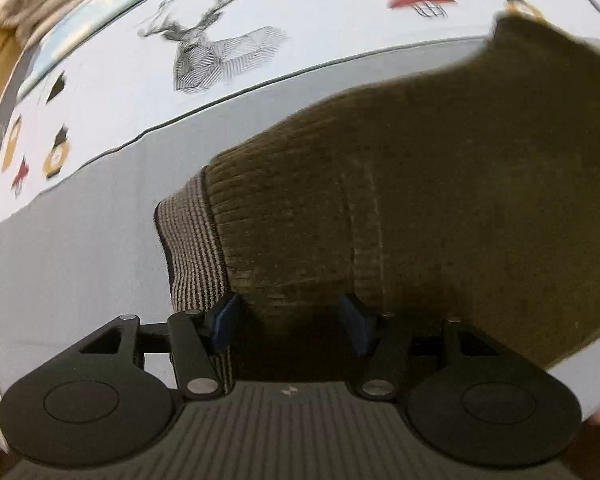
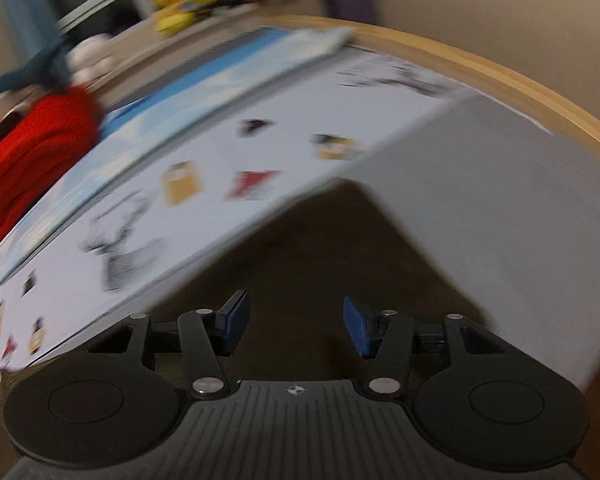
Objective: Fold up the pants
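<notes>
The pants (image 1: 400, 208) are olive-brown corduroy with a striped lining at the waistband (image 1: 192, 248). In the left wrist view they lie on a bed, filling the middle and right. My left gripper (image 1: 290, 320) is open with the waistband edge between its blue pads (image 1: 226, 320). In the right wrist view, which is blurred, the pants (image 2: 300, 256) show as a dark wedge right ahead. My right gripper (image 2: 296, 326) is open over that cloth, its pads (image 2: 358, 330) wide apart and holding nothing.
The bed has a grey sheet (image 1: 80, 248) and a white cover printed with a deer (image 1: 216, 52) and small figures. A red garment (image 2: 32, 160) lies at the far left. A wooden bed rim (image 2: 500, 76) curves along the right. Yellow items (image 2: 188, 4) sit on a shelf behind.
</notes>
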The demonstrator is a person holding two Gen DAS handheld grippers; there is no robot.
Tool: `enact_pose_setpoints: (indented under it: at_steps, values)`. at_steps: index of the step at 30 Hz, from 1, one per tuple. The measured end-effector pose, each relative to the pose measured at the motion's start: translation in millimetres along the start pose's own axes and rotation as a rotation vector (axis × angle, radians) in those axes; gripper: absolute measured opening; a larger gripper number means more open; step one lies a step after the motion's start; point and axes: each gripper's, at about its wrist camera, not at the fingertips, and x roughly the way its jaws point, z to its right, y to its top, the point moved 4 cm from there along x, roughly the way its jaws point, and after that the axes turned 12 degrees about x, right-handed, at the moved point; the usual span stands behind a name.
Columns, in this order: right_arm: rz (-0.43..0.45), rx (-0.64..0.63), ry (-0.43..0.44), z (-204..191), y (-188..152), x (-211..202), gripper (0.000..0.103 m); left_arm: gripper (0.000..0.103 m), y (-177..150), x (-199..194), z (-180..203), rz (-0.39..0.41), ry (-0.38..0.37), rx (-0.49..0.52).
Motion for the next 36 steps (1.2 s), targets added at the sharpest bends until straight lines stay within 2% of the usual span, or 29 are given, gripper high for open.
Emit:
enact_pose_setpoints:
  at_steps: [2, 6, 9, 14, 17, 22, 24, 25, 26, 27, 28, 30, 32, 34, 36]
  values:
    - [0.011, 0.069, -0.034, 34, -1, -6, 0.055, 0.064, 0, -11, 1, 0.028, 0.018, -0.008]
    - [0.011, 0.263, -0.087, 93, -3, -12, 0.062, 0.08, 8, -45, 7, 0.161, 0.043, -0.005]
    - [-0.006, 0.411, -0.112, 127, -7, -9, 0.062, 0.081, 14, -60, 11, 0.221, 0.024, -0.038]
    - [-0.055, 0.601, -0.12, 150, -16, 8, 0.062, 0.081, 21, -62, 23, 0.198, 0.049, -0.032]
    - [-0.098, 0.644, -0.088, 146, -23, 21, 0.062, 0.081, 24, -59, 22, 0.192, 0.046, -0.026]
    - [-0.107, 0.682, -0.12, 145, -27, 40, 0.063, 0.081, 19, -49, 15, 0.177, 0.05, -0.02]
    - [-0.081, 0.672, -0.106, 143, -24, 44, 0.061, 0.081, 18, -48, 13, 0.174, 0.053, -0.023]
    - [-0.075, 0.654, -0.103, 141, -22, 46, 0.052, 0.081, 17, -47, 13, 0.173, 0.051, -0.025]
    - [-0.071, 0.637, -0.1, 138, -22, 48, 0.037, 0.081, 17, -47, 12, 0.171, 0.051, -0.027]
    - [-0.065, 0.626, -0.109, 137, -22, 49, 0.033, 0.081, 17, -47, 11, 0.171, 0.051, -0.027]
    - [-0.058, 0.618, -0.11, 136, -22, 47, 0.023, 0.081, 18, -47, 11, 0.171, 0.052, -0.029]
    - [-0.029, 0.613, -0.095, 131, -18, 42, 0.021, 0.081, 18, -48, 11, 0.176, 0.048, -0.033]
    - [0.022, 0.545, -0.09, 112, -10, 31, 0.02, 0.081, 19, -48, 11, 0.179, 0.049, -0.032]
    - [0.09, 0.407, -0.071, 77, -2, 14, 0.02, 0.081, 19, -49, 11, 0.184, 0.05, -0.029]
    - [0.182, 0.194, -0.046, 24, 0, -8, 0.02, 0.081, 20, -50, 11, 0.185, 0.05, -0.03]
